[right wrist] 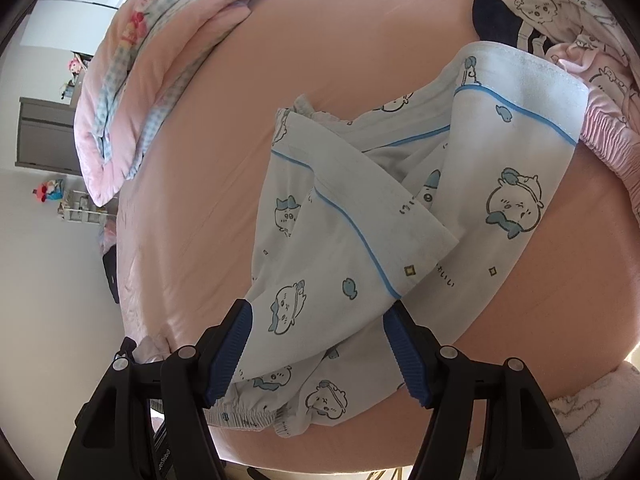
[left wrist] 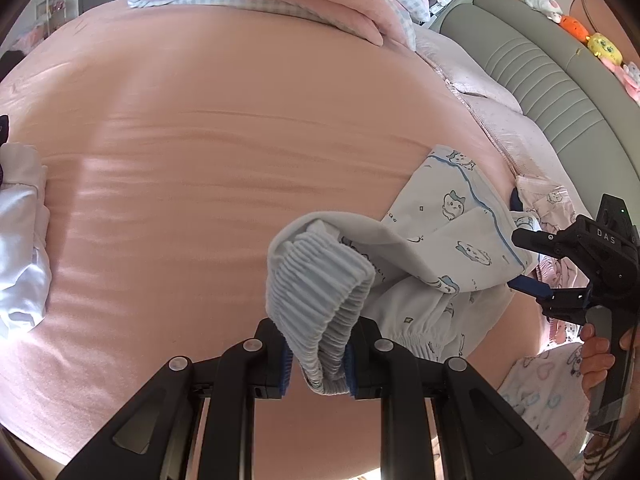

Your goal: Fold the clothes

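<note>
Left gripper [left wrist: 318, 354] clamps the ribbed waistband of printed pyjama trousers [right wrist: 352, 216] above the pink bedsheet [left wrist: 200, 152]; right gripper [right wrist: 316, 350] gapes wide around their fabric, pink pyjamas [right wrist: 572, 12] crowding alongside.

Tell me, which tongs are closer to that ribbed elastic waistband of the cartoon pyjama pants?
Left. The left tongs are clamped right on the waistband, while the right tongs stand open farther along the pyjama pants, around the printed fabric.
</note>
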The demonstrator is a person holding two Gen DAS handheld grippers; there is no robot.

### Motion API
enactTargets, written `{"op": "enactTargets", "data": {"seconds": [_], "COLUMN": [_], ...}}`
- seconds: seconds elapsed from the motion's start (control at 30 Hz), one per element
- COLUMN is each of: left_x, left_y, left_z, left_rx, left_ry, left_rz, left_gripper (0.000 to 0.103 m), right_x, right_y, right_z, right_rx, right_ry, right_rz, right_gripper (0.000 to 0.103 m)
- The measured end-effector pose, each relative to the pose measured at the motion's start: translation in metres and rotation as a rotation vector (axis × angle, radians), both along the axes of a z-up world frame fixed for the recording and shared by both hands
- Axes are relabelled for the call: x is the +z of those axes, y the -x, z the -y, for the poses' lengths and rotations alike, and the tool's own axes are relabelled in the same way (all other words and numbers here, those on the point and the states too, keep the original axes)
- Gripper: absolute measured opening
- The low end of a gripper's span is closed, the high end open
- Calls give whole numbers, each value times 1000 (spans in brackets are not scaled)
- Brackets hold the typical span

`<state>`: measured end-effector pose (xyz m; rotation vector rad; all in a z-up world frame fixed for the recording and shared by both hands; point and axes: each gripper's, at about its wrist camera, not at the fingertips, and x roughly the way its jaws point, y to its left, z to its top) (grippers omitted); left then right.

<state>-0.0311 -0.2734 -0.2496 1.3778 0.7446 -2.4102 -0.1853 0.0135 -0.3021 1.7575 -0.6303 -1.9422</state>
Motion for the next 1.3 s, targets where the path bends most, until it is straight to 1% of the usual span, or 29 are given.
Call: {"op": "enactTargets", "data": {"seconds": [0.1, 0.13, 0.17, 0.2, 0.23, 0.27, 0.37, 0.4, 0.47, 0.53, 0.6, 0.73, 0.83, 0.9, 1.03, 1.1, 1.23, 1.3], "left_x": [-2, -3, -4, -5, -6, -7, -8, -8, -7, -5, -2, 2, 2, 2, 4, 5, 7, 7], "left_y": [0, 0, 0, 0, 0, 0, -2, -3, -3, -4, -4, -3, 1, 4, 11, 13, 18, 20], "left_z": [3, 4, 5, 7, 8, 9, 11, 12, 12, 11, 12, 20, 26, 29, 35, 37, 39, 38], "left_rx": [11, 20, 30, 39, 48, 58, 81, 87, 92, 101, 111, 126, 133, 131, 123, 122, 114, 103], "left_ry": [-2, -4, -7, -10, -12, -15, -35, -38, -21, 2, 17, 9, 17, 27, 35, 31, 35, 42], "left_rz": [6, 8, 9, 11, 13, 14, 7, 4, -1, -10, -18, -38, -41, -40, -45, -54, -55, -54], "left_gripper": [18, 18, 17, 18, 18, 18, 17, 17, 17, 17, 17, 17, 17, 15, 14, 13, 13, 13], "right_x": [-9, -12, -14, -15, -17, -19, -27, -30, -31, -26, -20, -6, 5, 11, 25, 29, 25, 23], "right_y": [7, 9, 10, 10, 11, 11, 11, 11, 12, 11, 12, 18, 23, 26, 32, 35, 33, 32], "right_z": [-4, -5, -6, -7, -7, -9, -14, -17, -21, -22, -18, -4, 6, 13, 27, 31, 33, 31], "right_rx": [-47, -58, -68, -79, -90, -98, -117, -125, -131, -124, -102, -44, -1, 27, 85, 97, 131, 133], "right_ry": [17, 21, 21, 22, 23, 27, 53, 66, 104, 107, 83, 46, 18, 0, -37, -77, -191, -204], "right_rz": [10, 13, 15, 16, 18, 20, 36, 43, 40, 8, -28, -75, -110, -134, -180, -178, -128, -120], "right_gripper": [67, 61, 49, 43, 32, 24, 16, 15, 11, 10, 9, 9, 9, 9, 9, 9, 9, 9]}}
